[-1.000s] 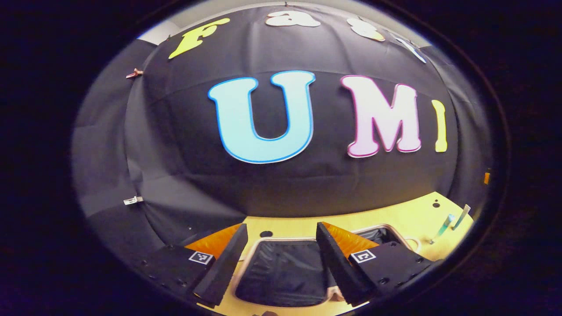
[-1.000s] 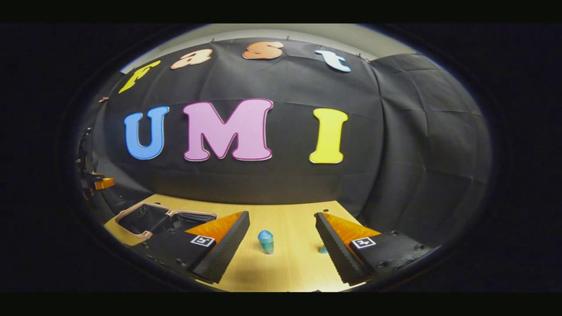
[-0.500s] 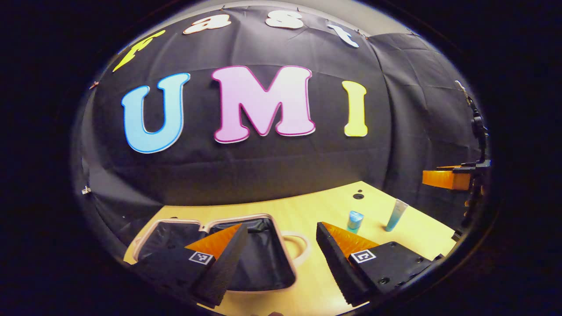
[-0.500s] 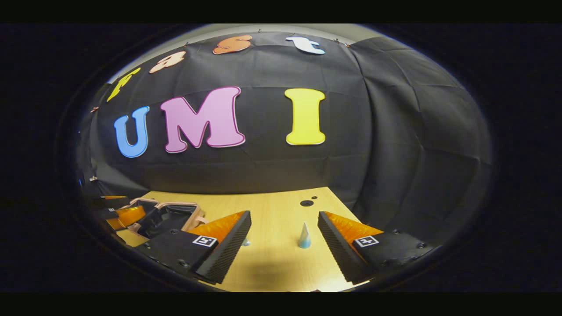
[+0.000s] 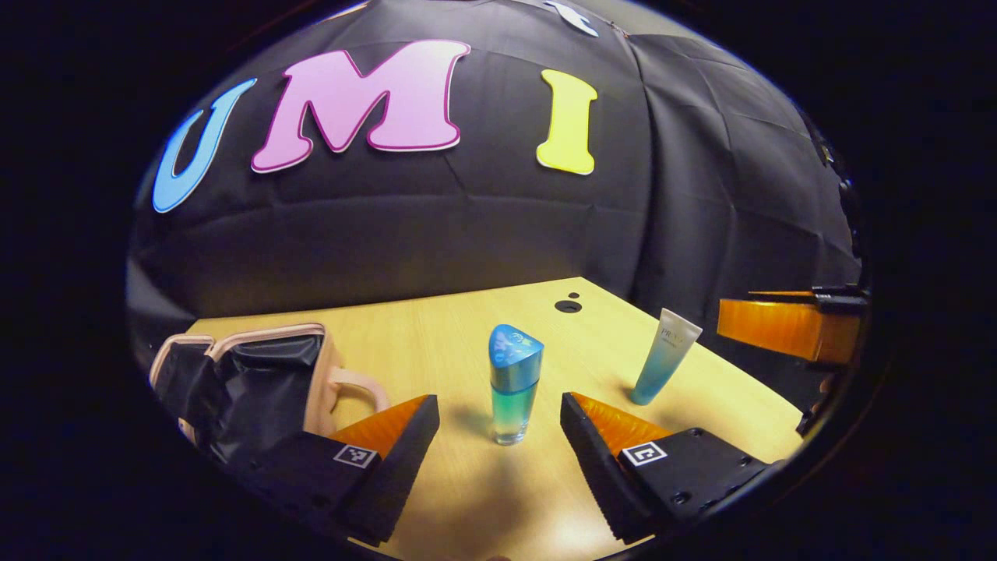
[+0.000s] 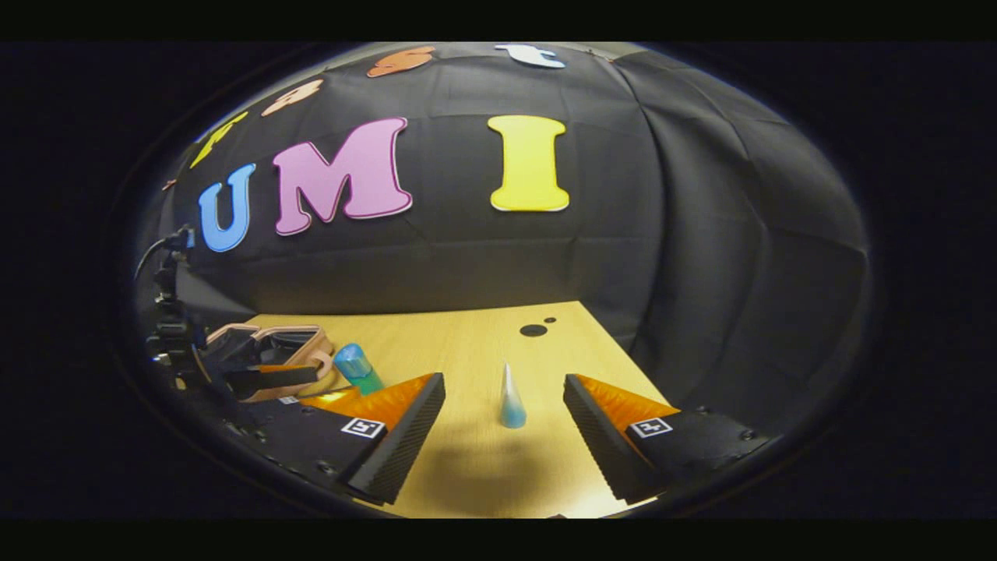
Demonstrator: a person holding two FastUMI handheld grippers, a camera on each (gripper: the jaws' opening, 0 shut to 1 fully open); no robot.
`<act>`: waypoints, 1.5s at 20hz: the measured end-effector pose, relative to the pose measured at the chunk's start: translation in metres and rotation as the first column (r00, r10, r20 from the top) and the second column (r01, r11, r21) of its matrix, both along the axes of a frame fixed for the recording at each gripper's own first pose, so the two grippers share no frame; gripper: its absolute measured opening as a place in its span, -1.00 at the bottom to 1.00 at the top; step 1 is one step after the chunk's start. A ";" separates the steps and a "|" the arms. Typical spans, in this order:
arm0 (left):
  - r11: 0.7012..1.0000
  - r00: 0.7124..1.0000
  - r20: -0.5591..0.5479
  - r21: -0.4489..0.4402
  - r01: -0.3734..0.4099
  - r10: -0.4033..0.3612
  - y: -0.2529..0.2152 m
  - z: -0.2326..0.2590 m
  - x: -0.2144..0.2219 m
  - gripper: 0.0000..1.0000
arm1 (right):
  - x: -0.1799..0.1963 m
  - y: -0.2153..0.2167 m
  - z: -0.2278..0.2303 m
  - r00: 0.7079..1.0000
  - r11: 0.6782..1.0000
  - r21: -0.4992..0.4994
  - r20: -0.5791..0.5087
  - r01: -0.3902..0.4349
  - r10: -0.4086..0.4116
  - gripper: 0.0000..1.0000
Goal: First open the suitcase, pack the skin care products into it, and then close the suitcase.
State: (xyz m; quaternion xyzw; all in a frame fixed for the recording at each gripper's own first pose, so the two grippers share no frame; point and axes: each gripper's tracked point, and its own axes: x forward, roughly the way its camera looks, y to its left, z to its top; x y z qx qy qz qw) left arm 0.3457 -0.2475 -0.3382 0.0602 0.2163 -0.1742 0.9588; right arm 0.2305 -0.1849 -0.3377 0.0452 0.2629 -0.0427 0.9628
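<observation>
Both grippers have swung toward the skincare.
Left gripper [image 5: 499, 425], jaws spread, now frames the blue bottle [image 5: 512, 383]; right gripper [image 6: 504, 413], jaws spread, frames the tube [image 6: 510, 397].

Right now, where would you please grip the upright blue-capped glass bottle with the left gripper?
Grip the blue-capped glass bottle across its straight lower body, below the wider triangular cap, coming level from the front. It stands upright on the wooden table, centred ahead of the left gripper, whose jaws stand open.

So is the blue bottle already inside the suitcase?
No, the bottle stands upright on the table, to the right of the open suitcase, between the left gripper's open fingers.
</observation>
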 end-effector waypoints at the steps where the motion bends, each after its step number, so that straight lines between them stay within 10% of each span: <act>1: 1.000 1.000 -0.002 0.005 -0.006 0.006 -0.004 -0.010 0.012 0.96 | 0.002 -0.001 -0.010 1.000 1.000 0.011 -0.010 0.003 -0.003 0.95; 6: 0.998 0.995 -0.085 -0.019 -0.061 0.059 -0.014 -0.057 0.040 0.91 | 0.010 -0.004 -0.061 0.997 0.998 0.056 -0.080 0.016 -0.012 0.95; 12: 0.996 0.990 -0.111 -0.027 -0.091 0.087 -0.016 -0.070 0.046 -0.09 | 0.028 -0.009 -0.091 0.993 0.998 0.041 -0.111 0.052 -0.047 0.95; 18: 0.995 0.989 -0.115 -0.031 -0.097 0.093 -0.009 -0.066 0.035 -0.07 | 0.049 0.000 -0.129 0.983 0.994 0.060 -0.165 0.087 -0.076 0.94; 25: 0.997 0.995 -0.090 -0.055 -0.055 0.050 -0.006 -0.060 0.011 -0.09 | 0.058 -0.002 -0.138 0.988 0.998 0.011 -0.140 0.065 -0.063 -0.07; 30: 0.996 0.997 -0.071 -0.086 -0.039 0.033 -0.004 -0.056 0.004 -0.11 | 0.054 0.007 -0.132 0.992 1.000 -0.029 -0.123 -0.003 -0.001 -0.37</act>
